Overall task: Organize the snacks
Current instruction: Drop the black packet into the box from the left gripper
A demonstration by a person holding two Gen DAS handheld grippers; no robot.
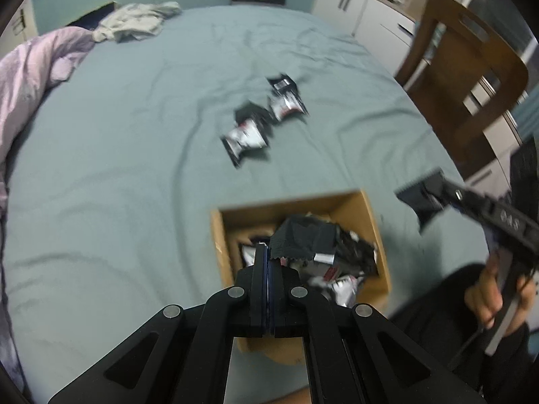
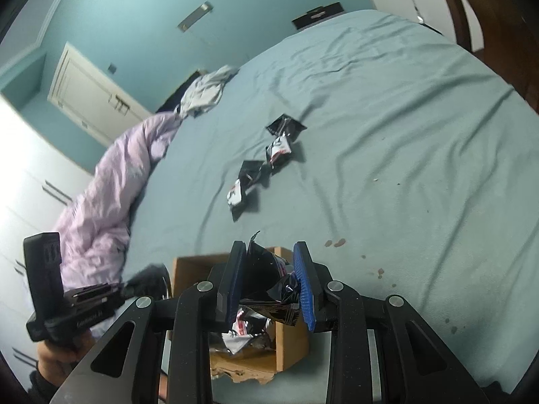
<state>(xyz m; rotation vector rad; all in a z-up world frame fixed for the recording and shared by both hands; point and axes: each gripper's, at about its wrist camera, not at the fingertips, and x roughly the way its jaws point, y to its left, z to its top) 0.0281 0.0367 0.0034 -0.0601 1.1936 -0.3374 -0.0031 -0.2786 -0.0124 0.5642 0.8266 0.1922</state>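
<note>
A: What do we have around us? We see a bed (image 1: 134, 168) under a grey-green sheet, a lilac duvet (image 1: 30, 77) bunched along its left edge and a pale crumpled garment (image 1: 138, 23) at the far end. A wooden chair (image 1: 465, 80) stands off the bed's right side, with white cabinets (image 1: 353, 6) behind it.

B: And the cardboard box (image 1: 367, 212) sits open on the sheet at the near edge, with black and white snack packets heaped inside. Nothing lies between the box and the loose packets further up the bed.

A: How many loose ones do we count?

B: We make out 4 in the right wrist view: 2 dark packets (image 2: 285, 125) (image 2: 252, 169) and 2 white-faced ones (image 2: 279, 150) (image 2: 236, 192), strung in a line mid-bed. The left view blurs them into 2 clumps.

A: Our left tool (image 1: 267, 252)?

B: Its fingers are pressed together with nothing between them, and it hangs right over the box, tips above the heap.

A: And the right tool (image 2: 271, 276)?

B: It is pinching a crumpled black snack packet (image 2: 269, 289) between its blue pads, directly above the open box. From the left view we see it off to the right of the box, a hand (image 1: 488, 289) gripping its handle.
</note>
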